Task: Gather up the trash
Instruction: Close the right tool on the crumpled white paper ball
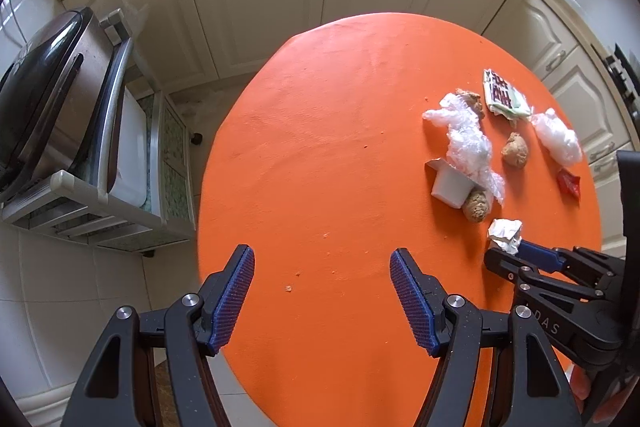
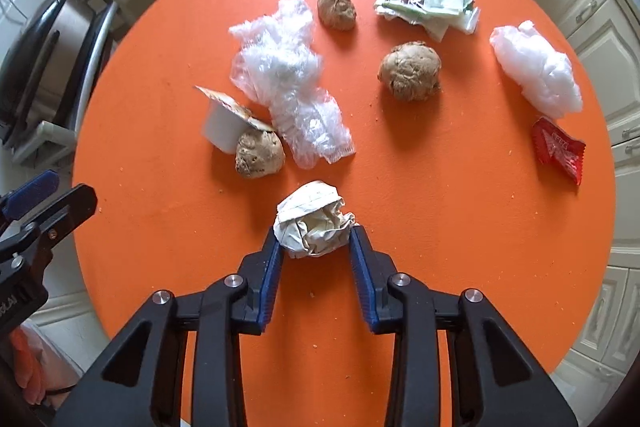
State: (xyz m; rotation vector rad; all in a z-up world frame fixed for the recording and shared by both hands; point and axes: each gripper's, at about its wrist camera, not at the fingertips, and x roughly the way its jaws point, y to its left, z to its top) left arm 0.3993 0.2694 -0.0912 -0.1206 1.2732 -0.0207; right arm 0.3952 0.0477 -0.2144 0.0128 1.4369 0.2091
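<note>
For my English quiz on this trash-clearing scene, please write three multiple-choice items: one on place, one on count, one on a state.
1. Where does the red foil wrapper lie on the round orange table?
A near its right edge
B in the middle
C under the cup

2. How many brown bread lumps?
A one
B three
C five

3. The right hand-held gripper is
A wide open
B closed on the crumpled white paper ball
C out of view

Key: A, wrapper sits by the rim; B, three lumps show; B, both pads press the ball.
</note>
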